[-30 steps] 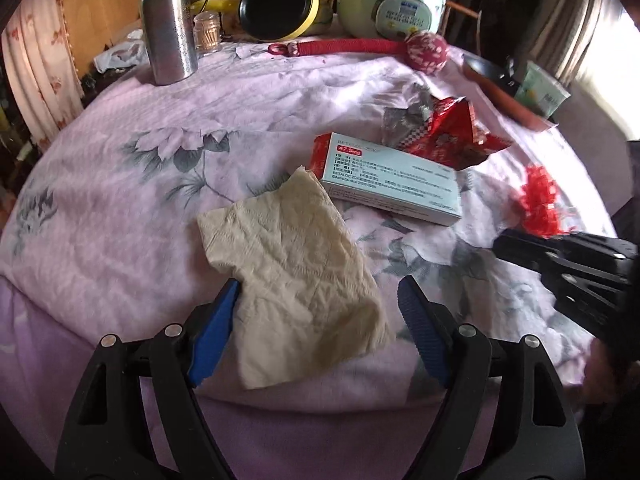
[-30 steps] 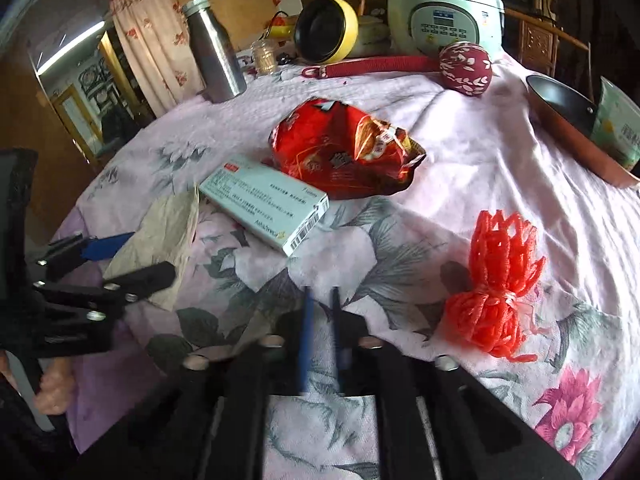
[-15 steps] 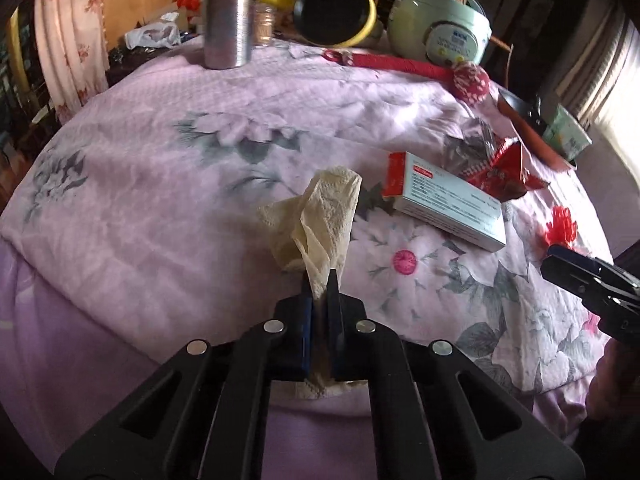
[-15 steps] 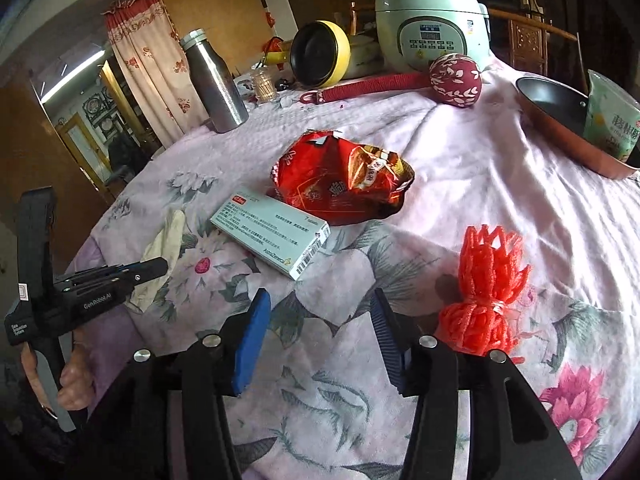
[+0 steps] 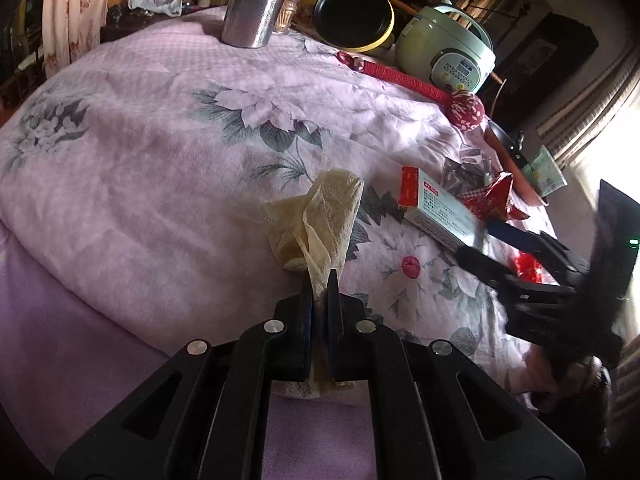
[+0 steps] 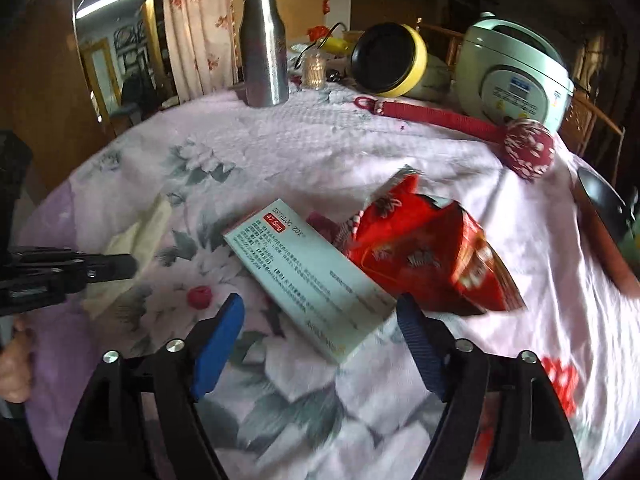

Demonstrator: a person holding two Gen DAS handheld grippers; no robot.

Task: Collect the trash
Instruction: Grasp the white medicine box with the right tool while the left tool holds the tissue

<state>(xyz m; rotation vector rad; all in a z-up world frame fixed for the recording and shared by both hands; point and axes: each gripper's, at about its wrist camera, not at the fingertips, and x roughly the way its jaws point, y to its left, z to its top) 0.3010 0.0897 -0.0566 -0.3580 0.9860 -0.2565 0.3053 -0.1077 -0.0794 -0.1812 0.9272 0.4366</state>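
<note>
Two grippers working beside medicine box (image 6: 304, 280): left gripper (image 5: 319, 280) pinching crumpled tissue (image 5: 320, 216) w/ jaws shut; right gripper (image 6: 320, 320), jaws just widening, hovering empty over box's near end.

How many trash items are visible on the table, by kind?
Paper napkin: 1
Medicine box: 1
Red snack wrapper: 1
Red mesh netting: 1
Total: 4

one crumpled tissue (image 5: 320, 220), one medicine box (image 6: 304, 280), one red snack wrapper (image 6: 432, 256), perhaps one red net (image 5: 528, 266), one steel bottle (image 6: 264, 48)
</note>
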